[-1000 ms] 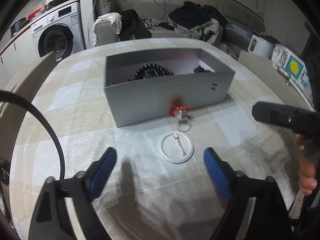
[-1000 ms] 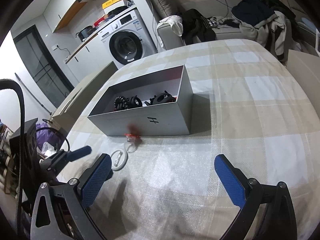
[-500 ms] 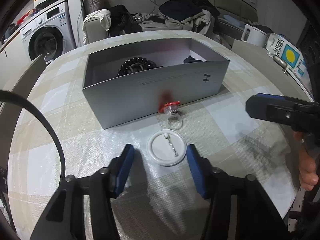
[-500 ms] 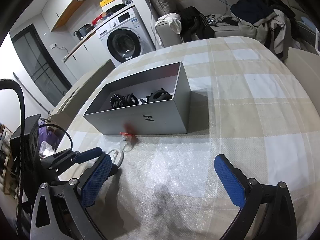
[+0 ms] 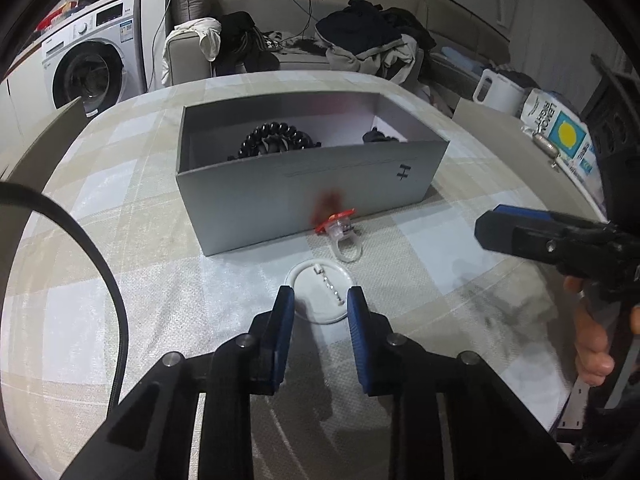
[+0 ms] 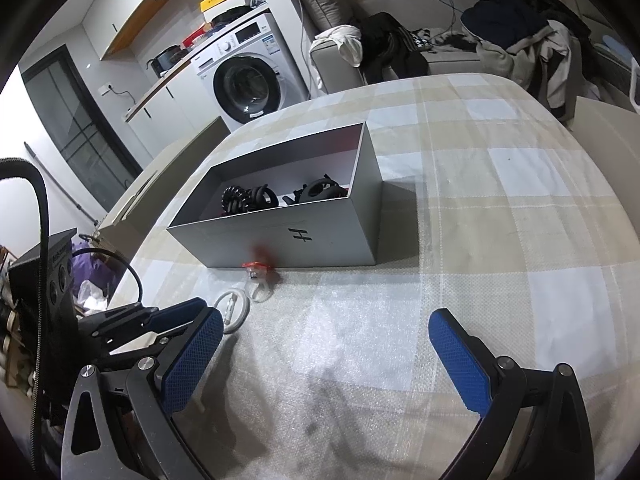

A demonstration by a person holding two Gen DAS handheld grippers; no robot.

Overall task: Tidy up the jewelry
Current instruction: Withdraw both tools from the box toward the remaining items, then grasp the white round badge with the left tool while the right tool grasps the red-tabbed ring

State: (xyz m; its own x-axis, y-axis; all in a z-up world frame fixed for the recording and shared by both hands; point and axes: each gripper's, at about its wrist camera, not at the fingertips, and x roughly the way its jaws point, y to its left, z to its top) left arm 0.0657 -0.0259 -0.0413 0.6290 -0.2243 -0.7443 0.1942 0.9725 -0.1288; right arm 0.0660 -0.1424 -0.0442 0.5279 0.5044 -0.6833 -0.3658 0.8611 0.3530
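A white round pin badge (image 5: 320,292) lies back-up on the checked tablecloth, also in the right wrist view (image 6: 233,309). My left gripper (image 5: 320,298) has narrowed around its near edge, one blue pad at each side, touching or nearly so. A clear ring with a red top (image 5: 340,232) lies just beyond it against the grey box (image 5: 304,196), also in the right wrist view (image 6: 258,280). The box (image 6: 288,236) holds black hair ties (image 6: 248,198). My right gripper (image 6: 324,356) is open and empty above bare cloth, to the right.
The table edge curves close on the left and right. A sofa with piled clothes (image 5: 372,44) and a washing machine (image 5: 92,72) stand behind. A white kettle (image 5: 500,90) and a yellow-blue package (image 5: 564,136) sit at the right.
My left gripper has moved forward to the badge and its jaws have closed from wide open to about badge width. The right gripper has barely moved.
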